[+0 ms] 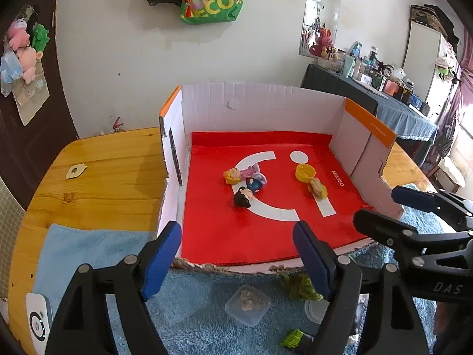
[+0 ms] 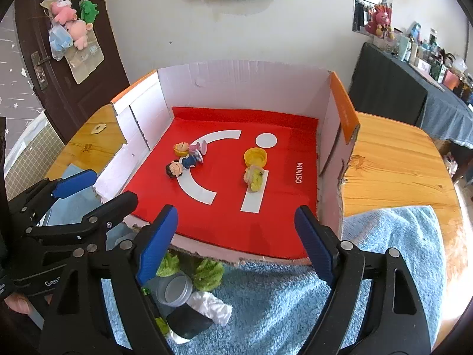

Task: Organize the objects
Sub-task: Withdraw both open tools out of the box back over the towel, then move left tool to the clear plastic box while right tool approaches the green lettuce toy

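Open cardboard box (image 2: 328, 136) on red mat holds three toy figurines (image 2: 189, 159) and one yellow cap (image 2: 255, 156). Both grippers' fingers, left (image 1: 236, 257) and right (image 2: 236, 245), spread apart, empty.

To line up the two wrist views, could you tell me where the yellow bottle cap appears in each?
Left wrist: yellow bottle cap right of centre on the red mat.
Right wrist: cap just right of centre.
Shared landmark: the white dot printed just beyond it.
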A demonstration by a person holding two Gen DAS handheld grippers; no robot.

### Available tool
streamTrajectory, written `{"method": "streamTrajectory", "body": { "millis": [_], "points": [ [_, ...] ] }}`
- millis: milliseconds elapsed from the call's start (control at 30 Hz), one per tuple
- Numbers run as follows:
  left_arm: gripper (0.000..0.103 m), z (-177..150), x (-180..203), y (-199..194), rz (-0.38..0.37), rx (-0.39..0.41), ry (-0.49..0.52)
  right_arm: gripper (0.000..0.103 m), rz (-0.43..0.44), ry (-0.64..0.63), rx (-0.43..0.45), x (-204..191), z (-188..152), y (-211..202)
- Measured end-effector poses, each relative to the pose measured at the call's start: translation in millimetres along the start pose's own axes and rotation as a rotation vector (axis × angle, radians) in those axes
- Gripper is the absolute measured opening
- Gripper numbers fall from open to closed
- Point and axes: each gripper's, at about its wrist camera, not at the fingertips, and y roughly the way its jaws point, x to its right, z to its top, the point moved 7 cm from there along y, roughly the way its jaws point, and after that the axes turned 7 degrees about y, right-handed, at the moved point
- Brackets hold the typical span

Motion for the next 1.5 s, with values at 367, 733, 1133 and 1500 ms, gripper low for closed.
{"method": "streamTrajectory", "body": {
  "millis": [367, 733, 1133, 1500],
  "points": [
    [0.089, -10.0, 4.5, -11.9, 0.019, 0.006, 0.001, 0.091, -0.014, -0.007, 0.016, 0.7, -13.0, -16.4],
    [0.090, -23.2, 3.2, -20.1, 0.027, 0.001, -0.014, 0.095, -0.009, -0.011, 0.022, -1.2, -27.6, -27.0],
    [0.090, -44.4, 2.3, -22.8, 0.022, -0.019, -0.029, 0.095, -0.006, -0.018, 0.010, -4.9, -50.9, -29.3],
    [0.090, -60.1, 4.0, -20.9, 0.020, -0.039, -0.034, 0.095, -0.004, -0.015, -0.012, -3.1, -69.9, -25.6]
  ]
}}
